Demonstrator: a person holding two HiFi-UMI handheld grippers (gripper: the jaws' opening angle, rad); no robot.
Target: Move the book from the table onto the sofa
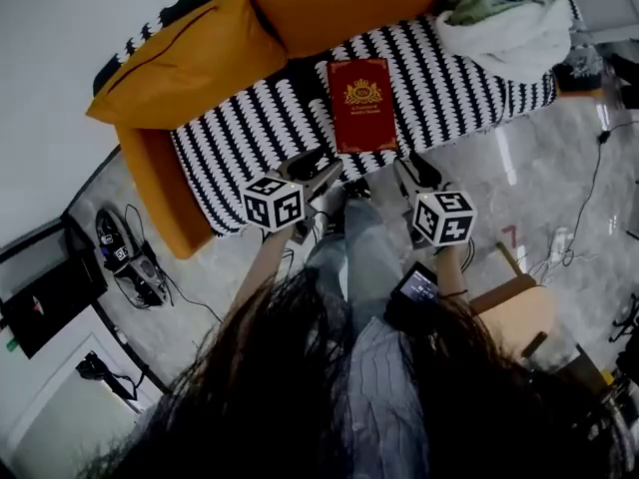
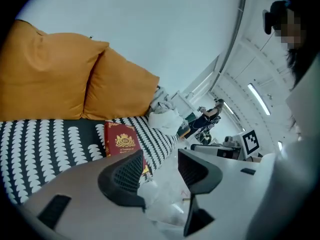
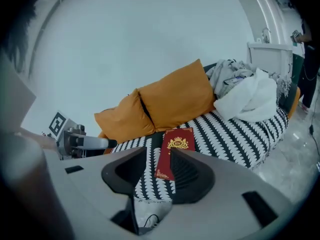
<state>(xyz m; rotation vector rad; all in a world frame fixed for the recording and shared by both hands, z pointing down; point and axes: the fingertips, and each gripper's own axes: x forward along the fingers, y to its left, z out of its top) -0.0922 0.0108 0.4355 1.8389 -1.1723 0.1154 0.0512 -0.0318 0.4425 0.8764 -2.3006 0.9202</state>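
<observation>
A red book (image 1: 361, 105) with a gold crest lies flat on the sofa's black-and-white patterned seat (image 1: 439, 78), near its front edge. The left gripper view shows the book (image 2: 120, 140) beyond the jaws, and the right gripper view shows the same book (image 3: 175, 149). My left gripper (image 1: 324, 173) hovers just in front of the sofa edge, below the book's left corner, jaws apart and empty. My right gripper (image 1: 414, 173) hovers off the book's right corner, jaws also apart with nothing between them. Both are clear of the book.
Two orange cushions (image 1: 190, 53) lean on the sofa back. White bedding and clothes (image 1: 504, 23) are heaped at the sofa's right end. A black case (image 1: 125, 257) and cables lie on the marble floor at left. A wooden table corner (image 1: 524, 312) is behind me, right.
</observation>
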